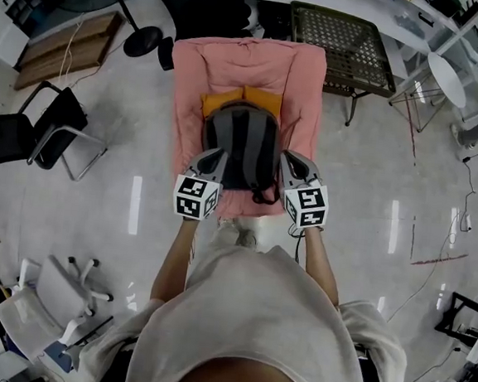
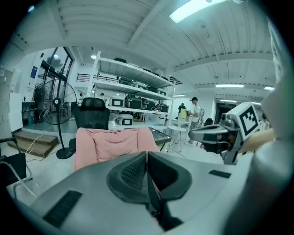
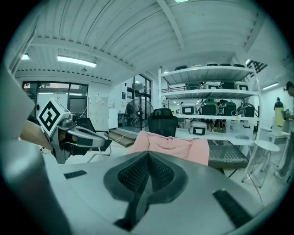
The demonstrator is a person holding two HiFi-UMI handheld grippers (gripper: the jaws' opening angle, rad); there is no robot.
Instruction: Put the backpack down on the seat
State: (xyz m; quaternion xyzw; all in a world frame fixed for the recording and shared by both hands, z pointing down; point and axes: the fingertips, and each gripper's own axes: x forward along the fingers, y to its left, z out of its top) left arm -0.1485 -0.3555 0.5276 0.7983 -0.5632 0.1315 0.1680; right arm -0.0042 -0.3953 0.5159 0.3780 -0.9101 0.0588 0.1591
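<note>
Backpack (image 1: pixel 241 149), grey with a black centre panel, rests on the pink padded seat (image 1: pixel 191 74), lengthwise along it, with its top end toward the backrest and its lower end at the front edge of the cushion. A dark strap loop (image 1: pixel 263 198) hangs from that lower end over the front edge. An orange part (image 1: pixel 220 103) shows just above the top of the backpack, against the pink padding; whether it belongs to the backpack cannot be told. The left gripper (image 1: pixel 215 156) is positioned just beside the lower left side of the backpack and the right gripper (image 1: pixel 291 161) just beside the lower right side, each pointing forward and somewhat downward. The left gripper view shows its fingers (image 2: pixel 133 170) closed flat against each other with nothing clamped between them. The right gripper view shows the same condition: fingers (image 3: pixel 161 172) closed together and empty. Both gripper views look over the closed fingers toward the pink backrest, with a black office chair (image 3: pixel 161 121) behind it and white shelving (image 3: pixel 206 87) loaded with equipment along the wall. On the pale glossy floor (image 1: pixel 120 217), a black visitor chair (image 1: pixel 36 131) stands well apart on the left side and a mesh-topped surface (image 1: pixel 343 49) stands near the right rear corner of the seat. A pedestal fan base (image 1: pixel 142 40) stands left of the backrest.
</note>
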